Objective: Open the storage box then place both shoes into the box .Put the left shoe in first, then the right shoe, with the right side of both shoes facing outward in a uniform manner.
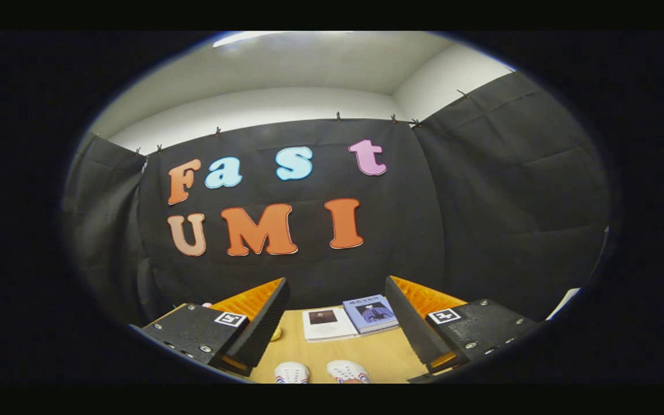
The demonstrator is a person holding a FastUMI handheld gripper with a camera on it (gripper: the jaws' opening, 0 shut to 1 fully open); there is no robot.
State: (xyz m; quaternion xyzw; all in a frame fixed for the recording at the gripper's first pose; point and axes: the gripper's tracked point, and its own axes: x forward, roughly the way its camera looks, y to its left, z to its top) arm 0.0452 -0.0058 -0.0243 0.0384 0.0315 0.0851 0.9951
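Gripper view: gripper (338,314) fingers spread wide, holding nothing, raised above wooden table (387,354). Two white shoes (321,372) side by side between fingers, toes showing. Two books (349,323) flat beyond shoes, near wall. Small yellow object (276,333) beside left finger.

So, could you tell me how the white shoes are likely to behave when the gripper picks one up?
The shoes, between the open gripper fingers, look like soft sneakers: probably light, and the uppers may give under a pinch. Rounded toes could slip.

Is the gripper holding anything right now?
No. The gripper is open, its fingers wide apart and holding nothing. The two white shoes lie untouched on the wooden table between them.
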